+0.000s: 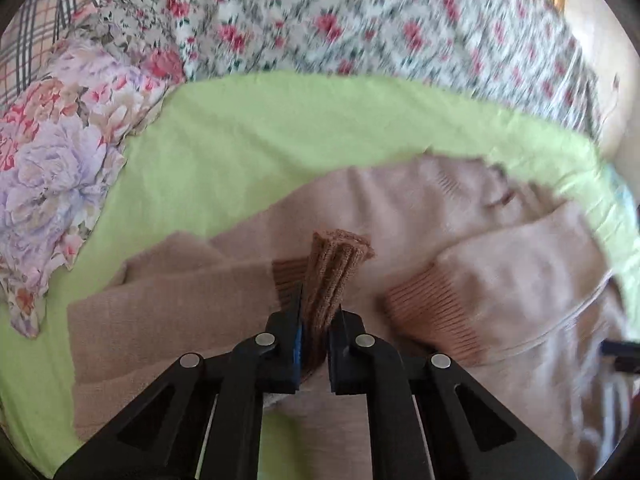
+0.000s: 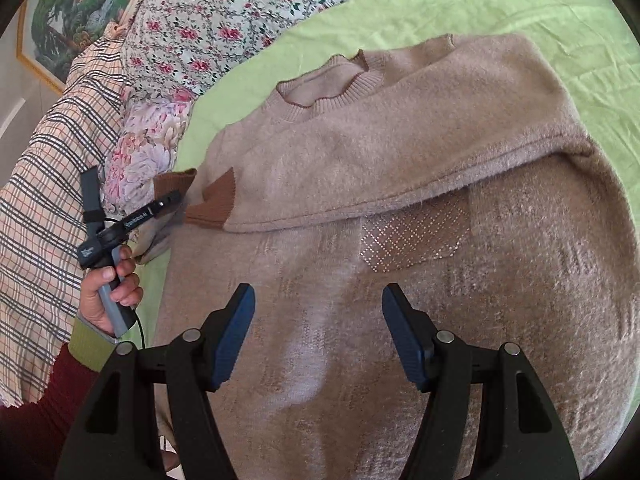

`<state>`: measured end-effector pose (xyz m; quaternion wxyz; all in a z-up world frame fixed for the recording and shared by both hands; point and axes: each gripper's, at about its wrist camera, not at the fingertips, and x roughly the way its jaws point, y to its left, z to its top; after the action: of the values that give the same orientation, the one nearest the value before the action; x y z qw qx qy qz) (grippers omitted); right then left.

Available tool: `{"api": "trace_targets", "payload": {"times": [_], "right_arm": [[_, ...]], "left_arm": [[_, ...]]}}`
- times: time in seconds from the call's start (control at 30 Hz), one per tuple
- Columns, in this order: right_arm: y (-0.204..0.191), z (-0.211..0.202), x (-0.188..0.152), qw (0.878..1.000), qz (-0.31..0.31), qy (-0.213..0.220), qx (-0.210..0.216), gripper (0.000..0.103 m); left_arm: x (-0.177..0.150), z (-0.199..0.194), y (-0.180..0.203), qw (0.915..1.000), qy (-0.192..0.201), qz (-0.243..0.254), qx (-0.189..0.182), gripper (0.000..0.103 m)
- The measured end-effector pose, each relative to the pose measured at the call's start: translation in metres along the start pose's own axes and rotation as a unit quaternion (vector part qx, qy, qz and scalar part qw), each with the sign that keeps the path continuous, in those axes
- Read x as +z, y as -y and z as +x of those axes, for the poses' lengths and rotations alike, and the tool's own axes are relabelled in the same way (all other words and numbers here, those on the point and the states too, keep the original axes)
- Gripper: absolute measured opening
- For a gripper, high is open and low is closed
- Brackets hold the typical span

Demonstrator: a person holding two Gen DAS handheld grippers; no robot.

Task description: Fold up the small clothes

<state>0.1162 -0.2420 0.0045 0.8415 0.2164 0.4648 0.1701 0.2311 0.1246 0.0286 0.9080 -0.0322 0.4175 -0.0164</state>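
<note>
Fingers of the left gripper (image 1: 320, 316) pinched the sweater's brown cuff (image 1: 336, 264) low in the frame, the right gripper (image 2: 318, 332) was spread wide over the sweater (image 2: 360, 152) on the green sheet (image 2: 500, 8), and the thick cuff could slip out.
</note>
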Motion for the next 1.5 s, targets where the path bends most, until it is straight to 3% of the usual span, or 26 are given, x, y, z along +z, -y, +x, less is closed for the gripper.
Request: {"api": "trace_targets", "payload": {"times": [0.17, 0.37, 0.57, 0.6, 0.67, 0.73, 0.83, 1.0, 1.13, 1.27, 1.33, 1.37, 1.4, 1.5], "right_arm": [[0.009, -0.02, 0.004, 0.999, 0.01, 0.035, -0.001, 0.067], [0.044, -0.045, 0.005, 0.996, 0.058, 0.066, -0.023, 0.067], [0.072, -0.062, 0.009, 0.99, 0.096, 0.097, -0.037, 0.067], [0.074, -0.062, 0.01, 0.989, 0.099, 0.099, -0.038, 0.067], [0.075, -0.061, 0.014, 0.989, 0.101, 0.101, -0.036, 0.067], [0.071, -0.058, 0.018, 0.99, 0.095, 0.103, -0.031, 0.067], [0.062, -0.046, 0.027, 0.991, 0.083, 0.101, -0.026, 0.067], [0.054, -0.019, 0.044, 0.994, 0.073, 0.083, -0.02, 0.067], [0.049, 0.004, 0.057, 0.994, 0.059, 0.069, -0.053, 0.067], [0.046, 0.032, 0.066, 0.995, 0.046, 0.038, -0.081, 0.066], [0.04, 0.039, 0.071, 0.996, 0.035, 0.028, -0.076, 0.04], [0.039, 0.042, 0.074, 0.997, 0.039, 0.019, -0.061, 0.011], [0.038, 0.042, 0.077, 0.998, 0.04, 0.02, -0.048, 0.006], [0.016, 0.012, 0.092, 0.996, 0.005, 0.08, -0.034, 0.006]], "left_arm": [[0.018, -0.036, 0.067, 0.9937, 0.051, -0.008, -0.1, 0.007], [0.022, -0.019, 0.18, 0.9799, 0.046, 0.029, -0.192, 0.007], [0.007, 0.031, 0.249, 0.9732, 0.003, 0.058, -0.223, 0.008], [0.002, 0.041, 0.256, 0.9733, -0.01, 0.064, -0.22, 0.011], [-0.008, 0.054, 0.261, 0.9735, -0.037, 0.073, -0.214, 0.027], [-0.016, 0.053, 0.255, 0.9742, -0.047, 0.072, -0.209, 0.041], [-0.03, 0.029, 0.23, 0.9768, -0.03, 0.065, -0.202, 0.058], [-0.052, -0.02, 0.157, 0.9879, -0.005, 0.012, -0.155, 0.058], [-0.071, -0.043, 0.077, 0.9958, 0.007, -0.055, -0.073, 0.058], [-0.082, -0.032, 0.0, 0.9888, -0.018, -0.146, -0.026, 0.058], [-0.082, -0.022, -0.021, 0.9849, -0.022, -0.17, -0.019, 0.058], [-0.081, -0.017, -0.025, 0.9839, -0.026, -0.176, -0.018, 0.058], [-0.078, -0.011, -0.029, 0.9832, -0.027, -0.18, -0.018, 0.058], [-0.063, 0.001, -0.032, 0.9848, -0.025, -0.172, -0.009, 0.057]]}}
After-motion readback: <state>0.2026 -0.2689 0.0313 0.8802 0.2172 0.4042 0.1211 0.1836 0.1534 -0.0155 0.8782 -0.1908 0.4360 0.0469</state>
